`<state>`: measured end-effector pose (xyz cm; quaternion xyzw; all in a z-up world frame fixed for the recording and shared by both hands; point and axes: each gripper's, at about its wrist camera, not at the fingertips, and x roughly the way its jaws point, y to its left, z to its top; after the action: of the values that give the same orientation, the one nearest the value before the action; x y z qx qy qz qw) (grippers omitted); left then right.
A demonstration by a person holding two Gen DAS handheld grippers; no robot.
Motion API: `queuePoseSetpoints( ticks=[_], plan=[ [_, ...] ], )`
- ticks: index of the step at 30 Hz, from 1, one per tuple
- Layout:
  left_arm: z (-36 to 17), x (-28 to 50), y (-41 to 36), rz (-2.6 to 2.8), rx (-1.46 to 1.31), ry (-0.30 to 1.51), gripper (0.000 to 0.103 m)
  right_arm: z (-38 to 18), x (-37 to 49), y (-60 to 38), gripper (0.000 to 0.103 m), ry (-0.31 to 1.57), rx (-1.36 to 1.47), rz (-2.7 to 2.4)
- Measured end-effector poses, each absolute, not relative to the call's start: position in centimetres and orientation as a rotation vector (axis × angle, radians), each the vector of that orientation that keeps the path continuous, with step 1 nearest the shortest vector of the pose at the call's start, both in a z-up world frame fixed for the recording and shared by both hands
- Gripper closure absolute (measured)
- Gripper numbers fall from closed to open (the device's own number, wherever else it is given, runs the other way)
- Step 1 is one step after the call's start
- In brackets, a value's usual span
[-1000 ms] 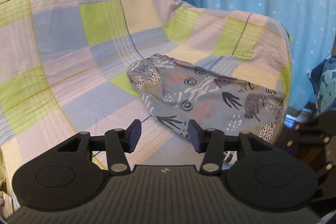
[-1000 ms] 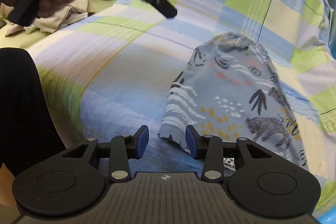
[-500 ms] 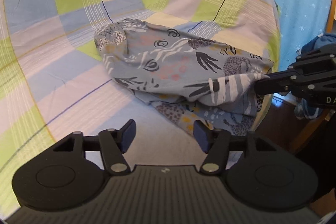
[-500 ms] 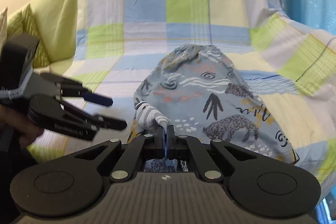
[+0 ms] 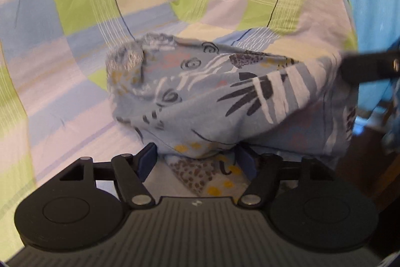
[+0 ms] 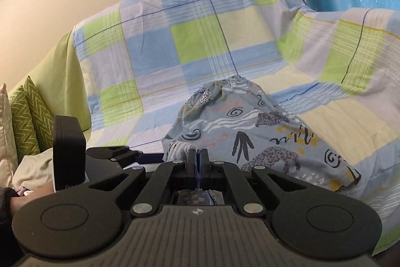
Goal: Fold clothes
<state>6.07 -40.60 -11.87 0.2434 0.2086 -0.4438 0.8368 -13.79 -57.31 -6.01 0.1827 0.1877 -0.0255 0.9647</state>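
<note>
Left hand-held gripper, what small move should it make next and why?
Probably close the left hand-held gripper on the printed garment. Its jaws stand open with a fold of the cloth between them, while the right hand-held gripper is already shut on another edge, lifting it off the plaid cover.

A sofa draped in a blue, green and lilac checked sheet (image 6: 200, 41) carries the printed blue garment (image 6: 250, 131) on its seat; left of the garment lie zigzag-patterned green cushions (image 6: 30, 116).
</note>
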Motion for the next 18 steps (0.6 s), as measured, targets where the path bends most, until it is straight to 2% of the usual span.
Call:
queuePoseSetpoints(
  ticks=[4, 9, 14, 18],
  plan=[
    [-10.8, 6.3, -38.7, -0.773, 0.511, 0.382, 0.037, -6.0, -13.8, -56.9, 0.102, 0.382, 0.348, -0.063],
    [-9.6, 6.7, -35.0, -0.718, 0.491, 0.448, 0.037, -6.5, -13.1, -55.2, 0.102, 0.443, 0.243, -0.031],
    [-10.1, 7.5, -33.7, -0.735, 0.458, 0.529, 0.038, -7.6, -11.8, -51.8, 0.095, 0.54, 0.044, 0.059],
    [-10.2, 7.3, -33.8, -0.817, 0.483, 0.506, 0.036, -8.3, -11.4, -50.2, 0.071, 0.568, -0.066, 0.084]
  ],
)
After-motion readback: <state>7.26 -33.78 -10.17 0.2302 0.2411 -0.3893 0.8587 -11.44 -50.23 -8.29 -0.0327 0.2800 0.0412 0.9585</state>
